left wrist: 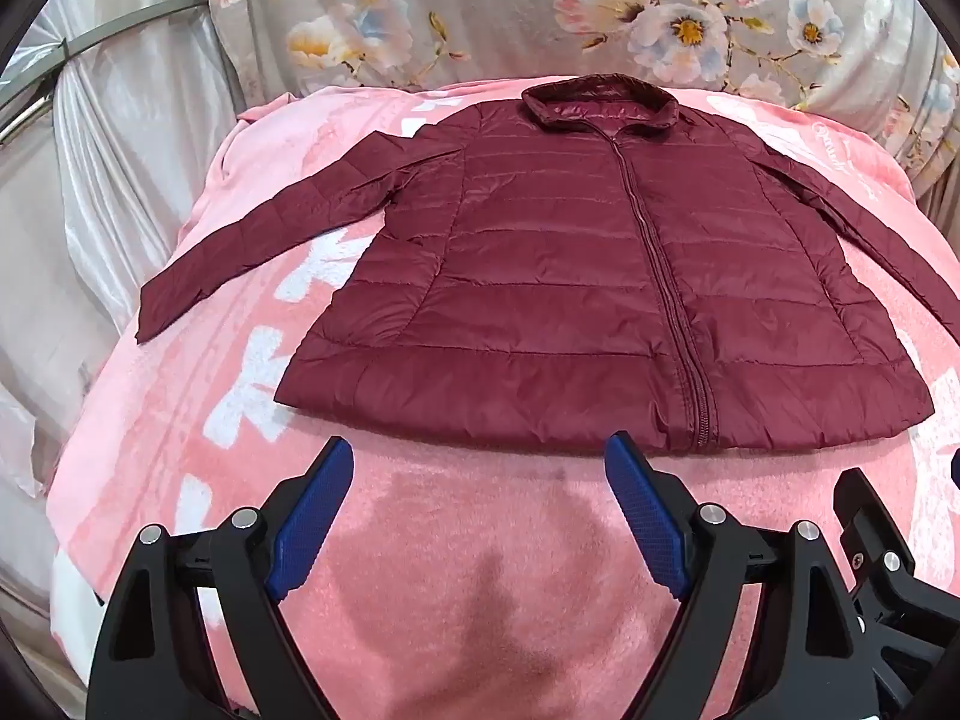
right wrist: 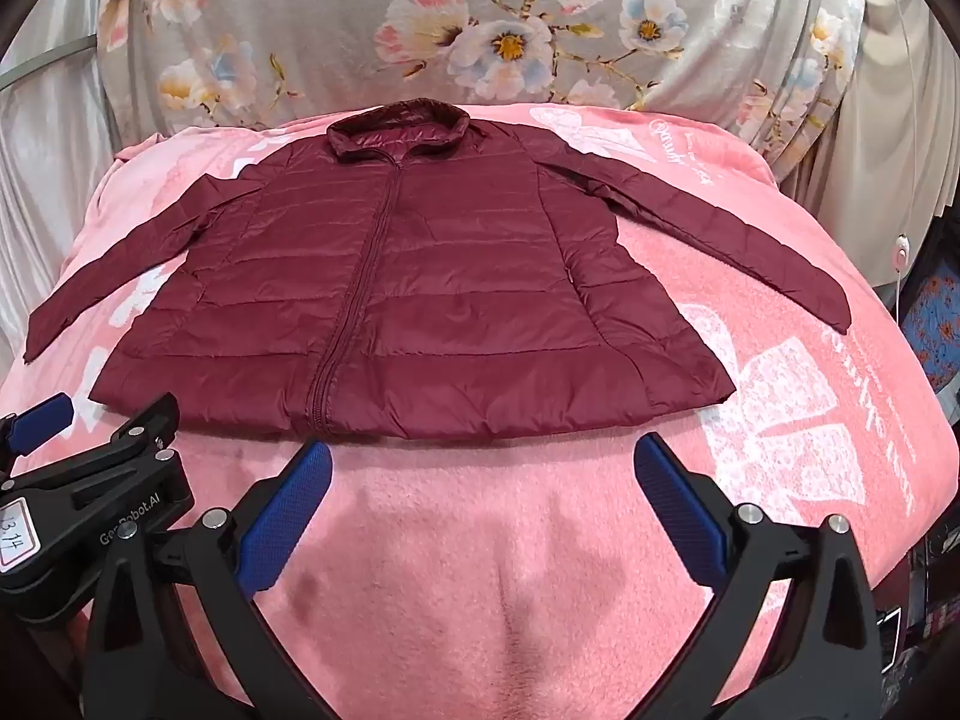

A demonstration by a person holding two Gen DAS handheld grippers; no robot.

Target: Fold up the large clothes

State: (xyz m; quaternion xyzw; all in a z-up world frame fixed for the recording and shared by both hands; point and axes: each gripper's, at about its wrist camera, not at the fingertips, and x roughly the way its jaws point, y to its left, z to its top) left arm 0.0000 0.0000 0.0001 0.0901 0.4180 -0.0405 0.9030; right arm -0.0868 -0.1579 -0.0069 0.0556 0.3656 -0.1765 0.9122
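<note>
The maroon puffer jacket (left wrist: 600, 276) lies flat, zipped, front up on the pink blanket (left wrist: 480, 540), sleeves spread left and right. Its long axis runs near to far, collar far, hem near. The left gripper (left wrist: 480, 468) and right gripper (right wrist: 483, 468) hover near the hem, both spread wide and empty. The slick shell may slip from a shallow pinch, or padded layers may bunch during folding.
</note>
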